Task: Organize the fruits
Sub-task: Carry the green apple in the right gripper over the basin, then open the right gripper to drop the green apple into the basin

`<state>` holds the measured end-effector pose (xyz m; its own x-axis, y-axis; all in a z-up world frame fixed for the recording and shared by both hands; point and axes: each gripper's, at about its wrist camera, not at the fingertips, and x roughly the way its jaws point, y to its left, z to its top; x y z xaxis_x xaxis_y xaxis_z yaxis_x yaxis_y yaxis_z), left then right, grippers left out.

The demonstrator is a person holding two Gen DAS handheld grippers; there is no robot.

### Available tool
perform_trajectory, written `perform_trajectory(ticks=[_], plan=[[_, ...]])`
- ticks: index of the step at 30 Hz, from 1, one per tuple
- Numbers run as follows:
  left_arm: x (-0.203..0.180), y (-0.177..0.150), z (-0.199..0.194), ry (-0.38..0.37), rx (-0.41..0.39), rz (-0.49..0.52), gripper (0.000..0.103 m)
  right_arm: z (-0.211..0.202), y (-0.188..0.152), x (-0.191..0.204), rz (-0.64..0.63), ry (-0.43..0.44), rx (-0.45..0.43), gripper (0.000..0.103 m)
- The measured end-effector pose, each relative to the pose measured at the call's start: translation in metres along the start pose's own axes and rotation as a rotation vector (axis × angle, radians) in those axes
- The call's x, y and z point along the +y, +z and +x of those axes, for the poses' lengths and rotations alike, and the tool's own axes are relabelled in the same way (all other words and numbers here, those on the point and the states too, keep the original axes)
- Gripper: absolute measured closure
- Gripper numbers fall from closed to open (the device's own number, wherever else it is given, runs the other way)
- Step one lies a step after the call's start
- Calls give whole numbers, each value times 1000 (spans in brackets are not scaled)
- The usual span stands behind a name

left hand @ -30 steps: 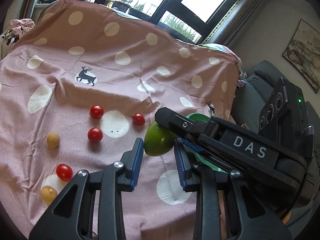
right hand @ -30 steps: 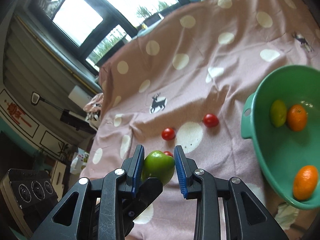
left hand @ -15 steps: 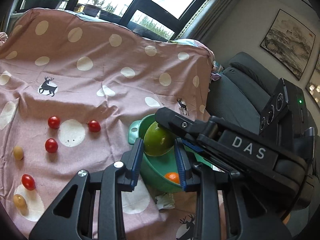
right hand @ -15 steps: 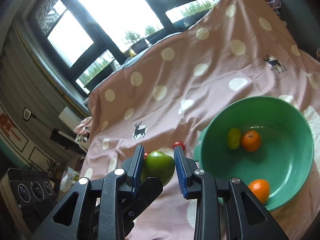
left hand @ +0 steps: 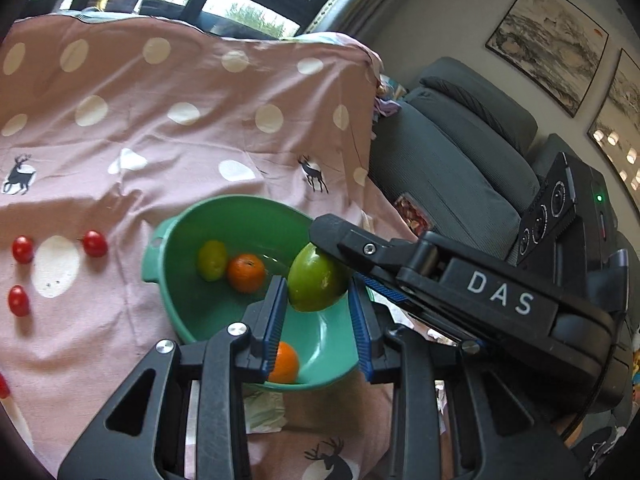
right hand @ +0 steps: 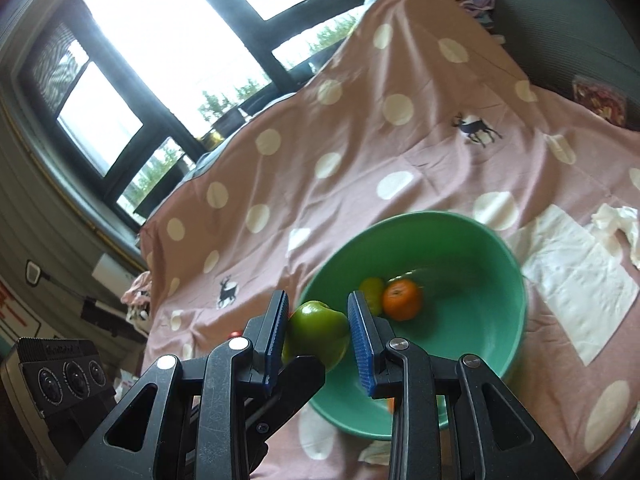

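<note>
A green apple (left hand: pixel 318 283) sits between the blue pads of both grippers, held above the green bowl (left hand: pixel 176 216). My left gripper (left hand: pixel 318 312) and my right gripper (right hand: pixel 318 330) both close on the apple (right hand: pixel 316 334) from crossing directions. The bowl (right hand: pixel 516 280) holds a lime (left hand: pixel 211 260) and two oranges (left hand: pixel 246 273), (left hand: pixel 285 362). Three red cherry tomatoes (left hand: pixel 95 243) lie on the pink dotted cloth (left hand: pixel 160 120) left of the bowl.
A grey sofa (left hand: pixel 460 140) stands right of the cloth. White paper napkins (right hand: pixel 576 272) lie on the cloth beside the bowl. Crumpled paper (left hand: pixel 264 408) lies at the bowl's near side. Windows are at the back.
Both grippers carried the apple rightward from over the tomatoes to above the bowl. The bowl now lies directly under the apple.
</note>
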<state>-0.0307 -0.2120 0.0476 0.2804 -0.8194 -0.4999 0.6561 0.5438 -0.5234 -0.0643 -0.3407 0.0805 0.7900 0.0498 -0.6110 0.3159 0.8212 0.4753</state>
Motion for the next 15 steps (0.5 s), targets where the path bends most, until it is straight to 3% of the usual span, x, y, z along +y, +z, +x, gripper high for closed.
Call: perform_trajectory(ticks=[15], plan=[[-5,-9,37,0,132,-3,74,13,0,-32,46,-149,85,70]])
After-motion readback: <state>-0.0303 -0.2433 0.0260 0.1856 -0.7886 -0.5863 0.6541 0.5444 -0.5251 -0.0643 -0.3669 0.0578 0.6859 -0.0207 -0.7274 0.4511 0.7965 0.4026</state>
